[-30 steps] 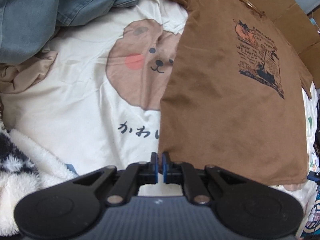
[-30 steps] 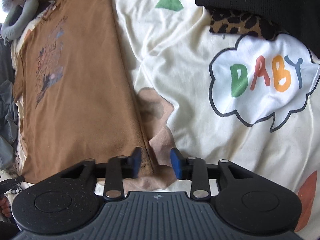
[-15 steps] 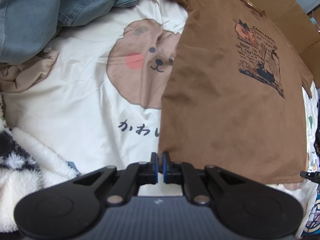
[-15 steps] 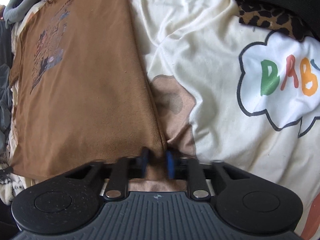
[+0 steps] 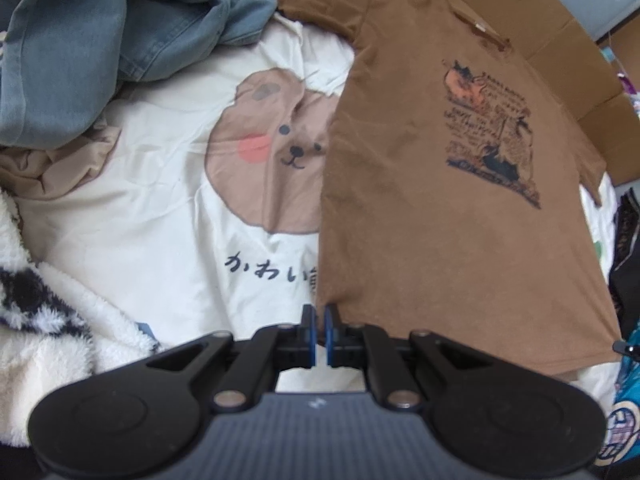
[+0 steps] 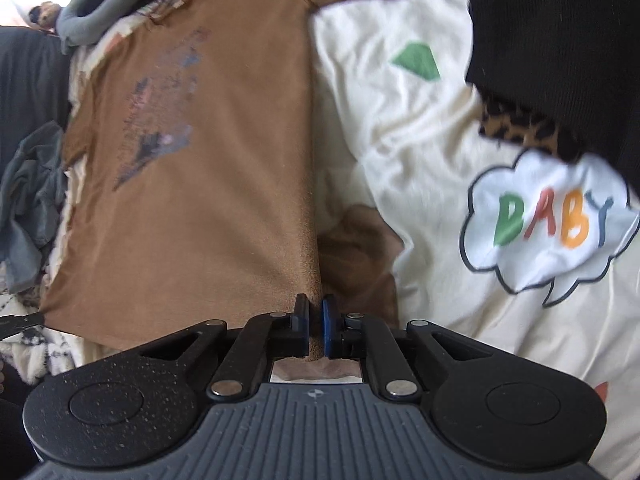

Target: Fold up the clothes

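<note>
Presently catalogued, bedding and garments as seen from both wrists.

Brown T-shirt (image 5: 432, 220): spread front-up on cream duvet cover (image 5: 152, 216), dark and orange chest print (image 5: 492, 128) showing; collar at far end, hem nearest the cameras. Same shirt in right wrist view (image 6: 192, 184), print blurred, lettering unreadable.

Left gripper (image 5: 319, 334): blue pads drawn nearly together, pinching the near hem corner of the shirt on its left side edge; pointed steeply down.

Right gripper (image 6: 315, 330): jaws just closed, narrow now, brown fabric of the opposite hem corner clamped between them. Possibly a second layer of cloth caught as well; hard to tell in the blur.

Duvet cover, prints noted: tan bear face (image 5: 268, 152) with pink cheek, partly under the shirt's edge; black Japanese characters (image 5: 268, 272) below it; cloud bubble reading BABY (image 6: 548, 220); green shape (image 6: 416, 60).

Blue denim garment (image 5: 112, 36): heaped at far left, beyond the bear print, clear of the shirt body.

White fleece with black marks (image 5: 44, 312): near left corner.

Cardboard box flaps (image 5: 560, 36): behind the shirt's collar and right shoulder.

Black ribbed knit (image 6: 560, 32): upper right of right wrist view, overlapping leopard-print cloth (image 6: 520, 128).

Grey padded item (image 6: 96, 4): far upper left, beside the collar.
</note>
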`<state>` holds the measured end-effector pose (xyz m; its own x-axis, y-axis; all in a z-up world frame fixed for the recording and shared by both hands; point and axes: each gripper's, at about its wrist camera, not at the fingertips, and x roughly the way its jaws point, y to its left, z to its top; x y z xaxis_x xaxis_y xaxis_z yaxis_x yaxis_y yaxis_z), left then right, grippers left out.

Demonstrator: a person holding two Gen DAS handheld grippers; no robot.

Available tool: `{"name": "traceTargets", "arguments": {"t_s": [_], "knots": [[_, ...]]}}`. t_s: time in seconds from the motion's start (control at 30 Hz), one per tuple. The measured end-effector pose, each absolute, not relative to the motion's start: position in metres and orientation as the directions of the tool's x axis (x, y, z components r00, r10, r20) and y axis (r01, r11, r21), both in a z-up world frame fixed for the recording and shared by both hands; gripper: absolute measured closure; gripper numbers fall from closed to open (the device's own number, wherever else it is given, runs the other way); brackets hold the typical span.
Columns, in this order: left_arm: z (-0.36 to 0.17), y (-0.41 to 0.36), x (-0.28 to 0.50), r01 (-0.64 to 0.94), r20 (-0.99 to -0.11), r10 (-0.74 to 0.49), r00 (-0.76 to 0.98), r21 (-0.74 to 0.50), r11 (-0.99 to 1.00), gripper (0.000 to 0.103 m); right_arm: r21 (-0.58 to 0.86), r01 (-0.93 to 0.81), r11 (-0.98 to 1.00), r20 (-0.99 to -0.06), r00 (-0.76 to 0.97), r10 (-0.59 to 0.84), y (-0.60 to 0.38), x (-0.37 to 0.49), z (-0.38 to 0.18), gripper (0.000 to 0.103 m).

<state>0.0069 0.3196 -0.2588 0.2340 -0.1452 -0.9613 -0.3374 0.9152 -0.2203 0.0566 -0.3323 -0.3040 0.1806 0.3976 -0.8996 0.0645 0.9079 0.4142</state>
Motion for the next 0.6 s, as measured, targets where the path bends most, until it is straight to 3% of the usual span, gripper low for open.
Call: {"name": "traceTargets", "arguments": {"t_s": [0.27,0.6], "knots": [[-0.231,0.314,0.005,-0.313,-0.953,-0.148,0.264,-0.229,0.922,0.099,0.406,0.028,0.914,-0.899,0.191,0.394,-0.333,0.071,-0.268,0.099],[-0.286,0.322,-0.010,-0.363,-0.972,-0.143,0.184,-0.202,0.910,0.099,0.291,0.044,0.956,-0.954,0.084,0.287,-0.325,0.065,-0.315,0.100]]}}
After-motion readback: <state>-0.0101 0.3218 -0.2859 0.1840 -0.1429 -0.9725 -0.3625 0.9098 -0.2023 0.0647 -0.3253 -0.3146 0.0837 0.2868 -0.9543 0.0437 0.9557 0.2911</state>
